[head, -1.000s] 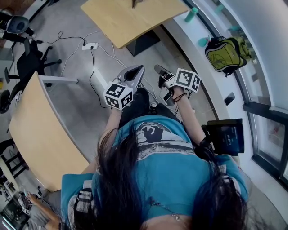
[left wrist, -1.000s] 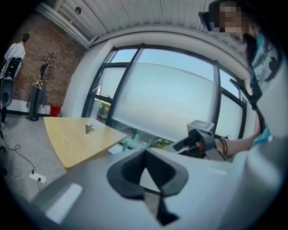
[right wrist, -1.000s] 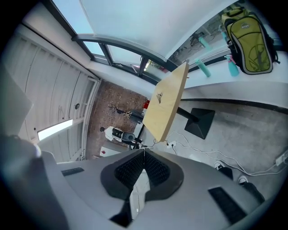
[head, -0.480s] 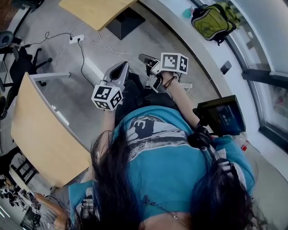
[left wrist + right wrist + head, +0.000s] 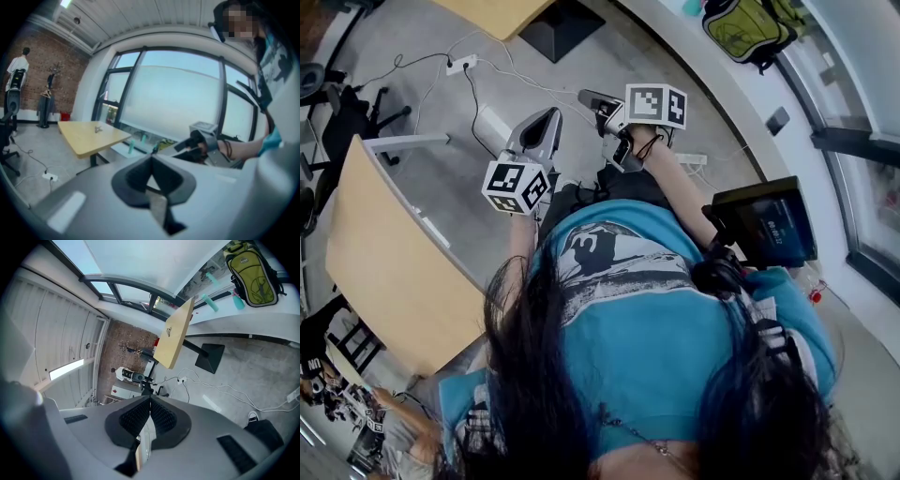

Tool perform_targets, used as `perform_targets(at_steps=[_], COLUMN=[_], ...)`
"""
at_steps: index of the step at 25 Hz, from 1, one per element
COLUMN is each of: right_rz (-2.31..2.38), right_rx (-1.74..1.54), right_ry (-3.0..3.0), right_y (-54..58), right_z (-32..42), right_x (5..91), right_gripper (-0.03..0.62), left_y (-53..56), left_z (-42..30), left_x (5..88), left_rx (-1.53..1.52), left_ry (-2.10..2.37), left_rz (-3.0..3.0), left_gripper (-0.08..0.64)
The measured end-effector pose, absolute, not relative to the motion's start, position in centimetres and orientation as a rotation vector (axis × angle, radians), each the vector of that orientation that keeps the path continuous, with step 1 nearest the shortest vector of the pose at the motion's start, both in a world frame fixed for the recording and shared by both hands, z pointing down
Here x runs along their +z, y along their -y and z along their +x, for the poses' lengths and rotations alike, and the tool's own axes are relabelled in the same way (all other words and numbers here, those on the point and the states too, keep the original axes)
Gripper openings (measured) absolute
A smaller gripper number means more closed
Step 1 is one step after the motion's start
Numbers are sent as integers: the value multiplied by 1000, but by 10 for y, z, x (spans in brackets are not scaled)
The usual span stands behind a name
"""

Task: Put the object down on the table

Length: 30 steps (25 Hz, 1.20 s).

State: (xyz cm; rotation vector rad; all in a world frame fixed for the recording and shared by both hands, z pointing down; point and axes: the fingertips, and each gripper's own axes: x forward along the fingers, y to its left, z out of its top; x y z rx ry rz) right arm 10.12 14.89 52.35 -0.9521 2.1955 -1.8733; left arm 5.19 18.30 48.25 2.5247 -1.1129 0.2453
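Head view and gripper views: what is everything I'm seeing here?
Tables: two, light wood, one left, one at top edge.
Backpack: one, yellow-green, on the white window ledge.
Bottles: two, teal, beside the backpack.
Power strip: one, white, on the floor.
Office chair: one, black, far left.
Screen: one, black, at the person's right.
Left hand-held gripper: one, grey, shut, empty.
Right hand-held gripper: one, grey, shut, empty.
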Motion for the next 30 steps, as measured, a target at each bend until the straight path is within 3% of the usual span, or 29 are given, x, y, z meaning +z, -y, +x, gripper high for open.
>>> perform_targets(at_steps=[7, 15, 30], right_rz=[-958, -1048, -1091], right_rx=[-1862, -1836, -1934], right_ry=[-2210, -2192, -2115], right_y=[-167, -208, -226], right_z=[69, -6, -4], right_x=[518, 526, 544], right_gripper=[14, 14, 14], left_y=[-199, -242, -249], left_z=[14, -81, -77], left_x=[481, 493, 505], left_rx=[237, 192, 236], left_ry=[1126, 1132, 1069], left_rz=[2518, 2510, 2477], left_gripper=[2, 2, 2])
